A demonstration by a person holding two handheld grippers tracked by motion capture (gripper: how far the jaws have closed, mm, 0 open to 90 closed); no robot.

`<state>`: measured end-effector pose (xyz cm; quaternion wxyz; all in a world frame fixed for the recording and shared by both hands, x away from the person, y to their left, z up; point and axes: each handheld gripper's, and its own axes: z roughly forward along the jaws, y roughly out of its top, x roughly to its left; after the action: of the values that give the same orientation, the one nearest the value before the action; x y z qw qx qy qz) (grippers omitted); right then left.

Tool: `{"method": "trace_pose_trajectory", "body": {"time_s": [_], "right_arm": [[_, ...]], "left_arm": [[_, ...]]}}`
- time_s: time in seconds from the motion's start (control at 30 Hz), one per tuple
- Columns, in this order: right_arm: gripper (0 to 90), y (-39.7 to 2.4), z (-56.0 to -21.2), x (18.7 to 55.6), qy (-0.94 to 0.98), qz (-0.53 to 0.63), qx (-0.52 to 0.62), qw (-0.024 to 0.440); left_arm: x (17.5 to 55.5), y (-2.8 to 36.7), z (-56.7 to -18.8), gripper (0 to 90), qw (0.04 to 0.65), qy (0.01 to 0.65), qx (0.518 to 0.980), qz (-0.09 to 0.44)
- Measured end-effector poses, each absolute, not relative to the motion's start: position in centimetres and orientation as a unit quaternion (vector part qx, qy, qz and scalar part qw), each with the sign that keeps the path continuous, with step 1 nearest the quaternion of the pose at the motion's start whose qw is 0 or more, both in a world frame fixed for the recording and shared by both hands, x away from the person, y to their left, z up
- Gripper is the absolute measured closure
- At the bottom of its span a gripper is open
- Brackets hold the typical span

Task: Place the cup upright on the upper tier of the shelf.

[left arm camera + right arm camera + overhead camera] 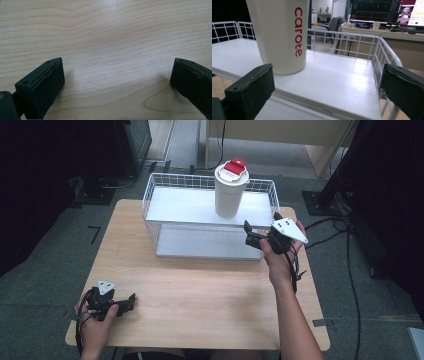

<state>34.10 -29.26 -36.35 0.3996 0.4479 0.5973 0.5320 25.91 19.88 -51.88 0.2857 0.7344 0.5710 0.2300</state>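
A cream tumbler (230, 192) with a red-and-white lid stands upright on the top shelf of a white wire rack (200, 207) at the back of the wooden table (200, 290). In the right gripper view the tumbler (280, 35) shows red "carote" lettering and stands just beyond the open jaws. My right gripper (256, 236) is open at the rack's front right corner, pointing left toward the shelf (337, 82). My left gripper (131, 301) rests open near the table's front left corner, with bare wood (112, 50) between its jaws.
The rack has a lower white shelf (200, 245) and a wire rim (384, 50) around the top. Cables (345, 250) trail on the floor to the right. A desk with monitors (387, 12) and a chair stand far behind.
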Motion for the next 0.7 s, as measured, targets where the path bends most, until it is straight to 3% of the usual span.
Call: {"method": "trace_pose_trajectory", "body": {"time_s": [0.7], "right_arm": [[0.0,-33.4,-40.4,29.5,0.586,0.518,0.481,0.397]], "left_arm": [[25.9,19.9,-51.9,0.0,0.285,0.570,0.735,0.230]]}}
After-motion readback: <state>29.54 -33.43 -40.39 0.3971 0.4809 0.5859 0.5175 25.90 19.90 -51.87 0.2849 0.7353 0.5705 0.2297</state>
